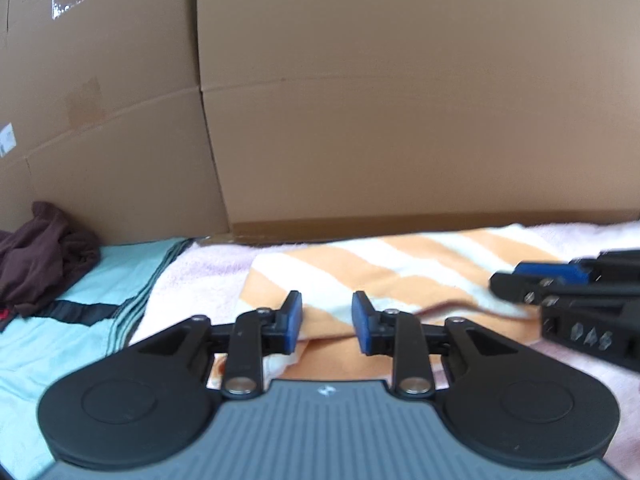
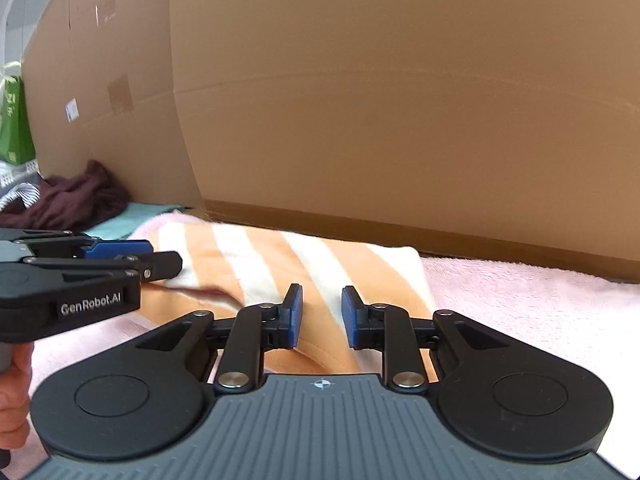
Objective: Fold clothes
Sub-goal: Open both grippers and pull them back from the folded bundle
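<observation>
Over the folded orange-and-white striped fleece garment (image 1: 360, 276), the left gripper (image 1: 326, 322) and right gripper (image 2: 322, 316) hover spread, pinching nothing.

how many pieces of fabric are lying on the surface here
4: orange striped cloth under both grippers, pink towel beneath it, teal cloth to the left, dark maroon garment bunched far left. More may be hidden.
</observation>
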